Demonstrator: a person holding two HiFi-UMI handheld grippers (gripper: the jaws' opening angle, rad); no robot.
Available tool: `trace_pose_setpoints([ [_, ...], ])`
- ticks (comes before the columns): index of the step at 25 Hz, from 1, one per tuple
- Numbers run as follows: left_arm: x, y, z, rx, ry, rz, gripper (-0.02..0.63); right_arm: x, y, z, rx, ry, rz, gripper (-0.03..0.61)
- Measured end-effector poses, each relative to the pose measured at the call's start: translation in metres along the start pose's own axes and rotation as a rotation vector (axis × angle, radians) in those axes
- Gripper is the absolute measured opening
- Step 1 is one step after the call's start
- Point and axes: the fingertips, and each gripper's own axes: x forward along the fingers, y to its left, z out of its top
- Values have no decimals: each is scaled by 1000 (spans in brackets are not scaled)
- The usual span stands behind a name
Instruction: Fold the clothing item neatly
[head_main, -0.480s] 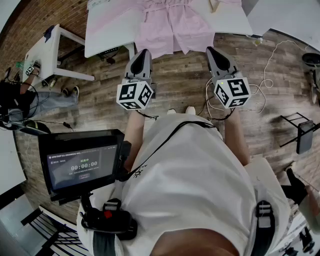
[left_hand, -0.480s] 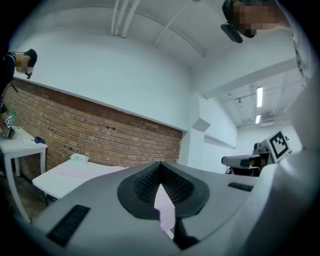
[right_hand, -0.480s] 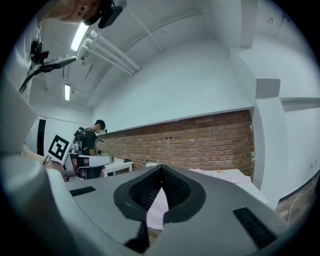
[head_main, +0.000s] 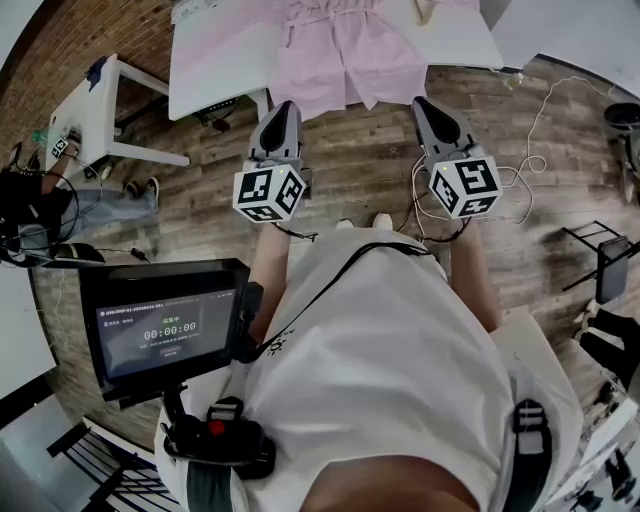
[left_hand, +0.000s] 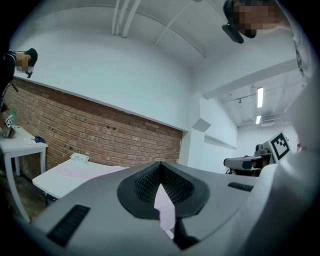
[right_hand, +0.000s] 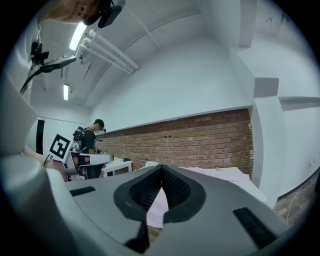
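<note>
A pink garment (head_main: 340, 50) lies spread on the white table (head_main: 205, 90) at the top of the head view, its lower part hanging over the near edge. Both grippers are held level over the wooden floor, short of the table and pointing at it. The left gripper (head_main: 287, 105) is shut with nothing in it, and so is the right gripper (head_main: 422, 102). In the left gripper view the shut jaws (left_hand: 160, 167) let only a sliver of the pink garment (left_hand: 164, 212) show. In the right gripper view the closed jaws (right_hand: 161, 169) frame the garment (right_hand: 158, 204) the same way.
A small white side table (head_main: 90, 100) stands at the left, with a seated person (head_main: 40, 195) beside it. Cables (head_main: 530, 150) trail over the floor at the right, near a black stand (head_main: 600, 265). A screen (head_main: 165, 325) hangs at my chest. Another person (right_hand: 90, 140) stands far off.
Both grippers stay where they were, shut. Only a bystander's leg at the lower right edge has shifted.
</note>
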Motion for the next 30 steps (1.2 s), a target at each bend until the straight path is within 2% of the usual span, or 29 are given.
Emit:
trace_pose_setpoints([
  [16,0,-2,-7,16,23,5,-8,-11,-14,-9,22,4,-30,2],
  [23,22,-41,-28,45,28,12,-8,-32,-56,-29,25,6,-18,2],
  [30,16,-34,-23,24,16,30,-8,-29,-48,-28,7,15,3,1],
])
